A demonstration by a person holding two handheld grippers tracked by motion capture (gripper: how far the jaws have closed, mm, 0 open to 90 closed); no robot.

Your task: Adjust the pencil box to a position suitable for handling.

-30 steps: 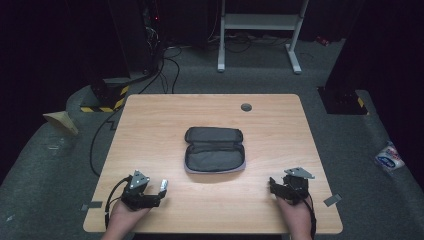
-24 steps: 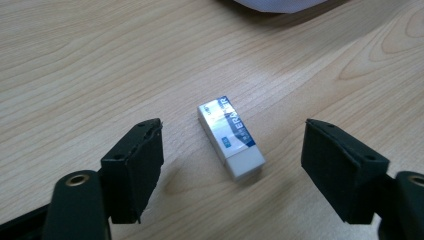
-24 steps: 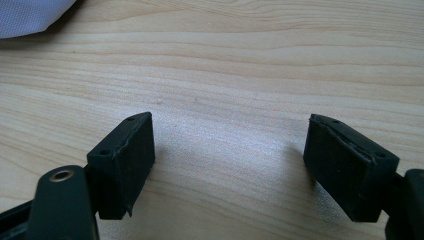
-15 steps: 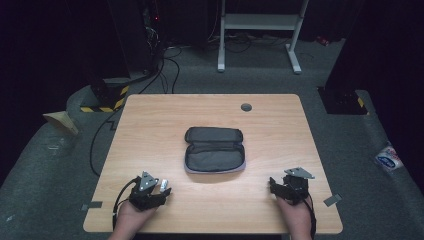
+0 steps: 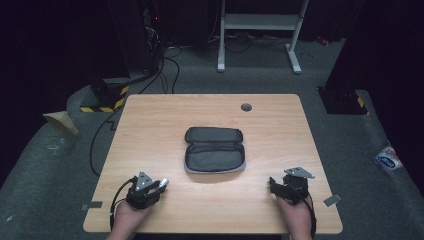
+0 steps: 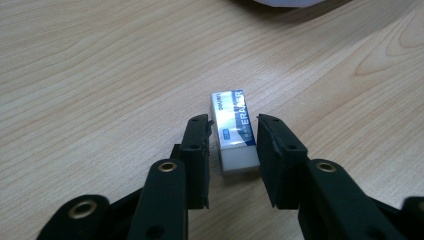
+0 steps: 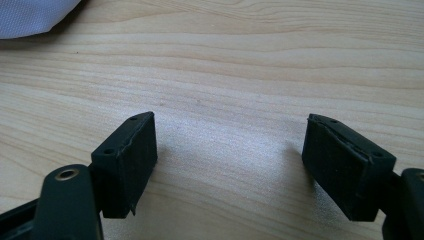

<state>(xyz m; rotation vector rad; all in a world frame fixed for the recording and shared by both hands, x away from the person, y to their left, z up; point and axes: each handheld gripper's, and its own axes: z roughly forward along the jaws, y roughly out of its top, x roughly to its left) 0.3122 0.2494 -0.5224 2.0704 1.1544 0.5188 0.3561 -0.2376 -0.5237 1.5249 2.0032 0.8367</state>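
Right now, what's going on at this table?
A person works at a wooden table with a gripper in each hand. The left gripper has just been closing its jaws around a white eraser lying on the wood, and the pads look to be on its sides. The right gripper rests near the front edge, jaws wide, nothing between them. An open grey pouch lies in the middle, untouched.
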